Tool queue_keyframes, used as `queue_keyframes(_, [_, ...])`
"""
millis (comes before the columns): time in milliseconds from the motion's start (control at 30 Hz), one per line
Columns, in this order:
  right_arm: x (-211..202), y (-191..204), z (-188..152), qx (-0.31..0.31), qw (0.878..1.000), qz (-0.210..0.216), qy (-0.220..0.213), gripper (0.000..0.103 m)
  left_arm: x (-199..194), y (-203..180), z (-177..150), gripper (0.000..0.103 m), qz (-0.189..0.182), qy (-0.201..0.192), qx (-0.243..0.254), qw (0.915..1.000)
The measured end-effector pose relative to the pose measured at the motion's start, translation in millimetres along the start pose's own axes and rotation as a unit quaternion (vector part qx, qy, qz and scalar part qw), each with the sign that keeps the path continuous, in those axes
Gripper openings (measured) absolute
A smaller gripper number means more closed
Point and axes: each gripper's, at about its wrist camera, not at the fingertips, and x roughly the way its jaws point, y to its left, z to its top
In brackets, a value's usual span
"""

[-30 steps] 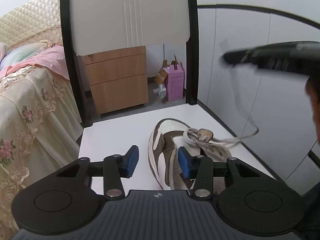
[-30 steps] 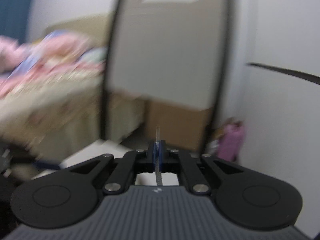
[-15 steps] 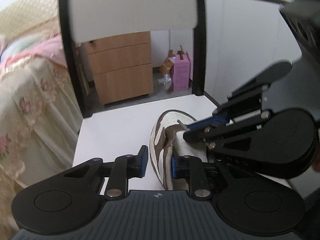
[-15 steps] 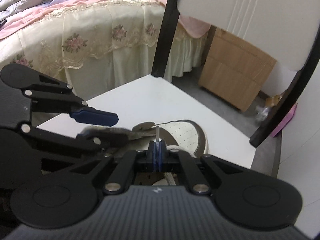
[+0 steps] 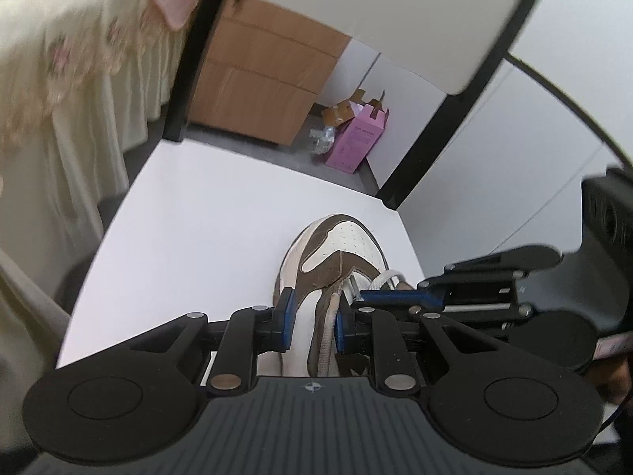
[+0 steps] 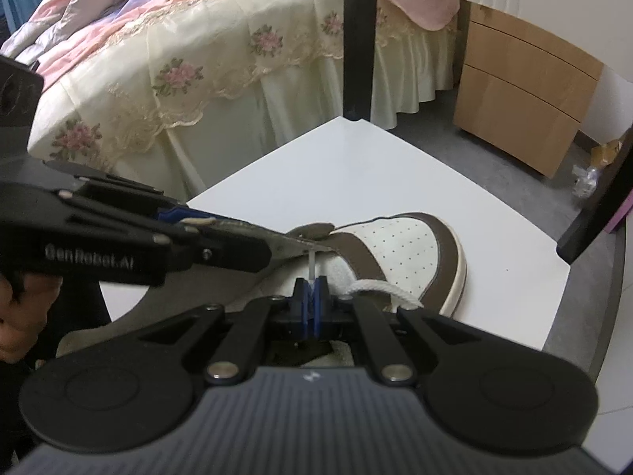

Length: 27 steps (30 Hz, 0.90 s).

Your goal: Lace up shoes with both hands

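I am looking down at the shoe [image 5: 336, 261], which is lying on the white desk [image 5: 205, 213] with its toe pointing away from me, towards the far corner. My left gripper [image 5: 310, 318] is sitting over the shoe's near side, jaws partly closed around the brown side panel and its padded edge; the right pad looks to be pressing on that edge, while the left pad is lying against the outer side of the shoe. My right gripper [image 6: 310, 295] is closed tight, and it is pinching the stiff tip of the lace [image 6: 311, 261], which is sticking up from between the pads just beside the eyelet flap. A loop of the white lace is lying across the tongue to the right of that gripper. In the right wrist view the left gripper [image 6: 221, 225] is reaching in from the left, its fingers on the flap's upper edge. Behind the desk a chair back [image 5: 395, 12] is standing, with a bed [image 6: 178, 71] and wooden drawers [image 6: 522, 91] beyond
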Motion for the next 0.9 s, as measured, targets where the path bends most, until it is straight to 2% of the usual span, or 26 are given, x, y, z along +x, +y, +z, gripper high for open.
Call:
queue_keyframes(167, [3,1,1,-0.003,1.0,0.006,0.009,0.004,5,12,5,0.022,-0.017,0.012,-0.039,0.999])
queue_keyframes(400, [5,5,4,-0.026,0.999,0.006,0.024,0.004,9,17,7,0.022,-0.024,0.017,-0.041,0.9987])
queue_keyframes(633, [14,2,10,-0.022,0.999,0.005,0.039,0.004,10,14,7,0.022,-0.024,0.02,-0.031,0.999])
queue_keyframes(700, [15,2,10,-0.024,0.999,0.006,0.037,0.004,9,8,8,0.022,-0.017,0.022,0.005,0.9996])
queue_keyframes(767, [15,1,10,-0.023,0.999,0.008,0.032,0.004,6,-5,6,0.022,0.004,0.015,0.069,0.9975])
queue_keyframes(800, [15,1,9,-0.023,0.999,0.009,0.029,0.004,4,-14,4,0.022,0.02,0.008,0.111,0.9936])
queue_keyframes(900, [14,2,8,-0.027,0.999,0.007,0.023,0.004,3,-37,-8,0.021,0.057,-0.011,0.225,0.9727])
